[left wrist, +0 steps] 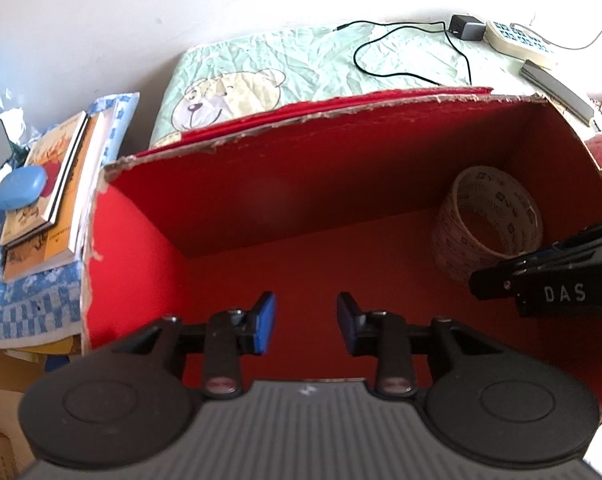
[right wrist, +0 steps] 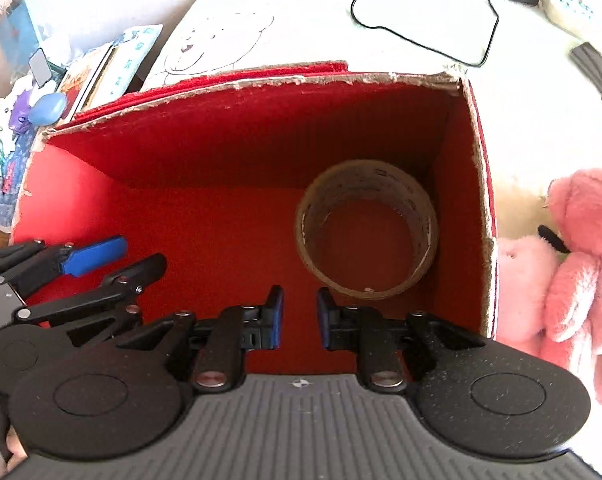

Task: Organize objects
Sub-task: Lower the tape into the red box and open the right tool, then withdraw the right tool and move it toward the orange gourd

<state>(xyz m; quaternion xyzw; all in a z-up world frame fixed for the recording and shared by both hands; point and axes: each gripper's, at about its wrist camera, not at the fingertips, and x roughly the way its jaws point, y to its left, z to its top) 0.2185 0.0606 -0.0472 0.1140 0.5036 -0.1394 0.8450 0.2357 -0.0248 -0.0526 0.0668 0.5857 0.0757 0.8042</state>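
Both the left claw (left wrist: 305,322) and right claw (right wrist: 299,316) hang released, empty, over the red cardboard box (right wrist: 221,216); the right claw's body hides part of the brown tape roll (left wrist: 487,222).

Left wrist view: looks forward and down from close above the near rim into the red box (left wrist: 341,184), left tool (left wrist: 305,322) at bottom centre, right tool (left wrist: 497,284) entering from the right edge. Right wrist view: same downward angle, set farther right, close over the tape roll (right wrist: 367,228); left tool (right wrist: 117,258) at lower left. Shared: box interior, tape roll (left wrist: 489,220), bear quilt (left wrist: 261,76), black cable (right wrist: 441,36), book stack (left wrist: 57,184).
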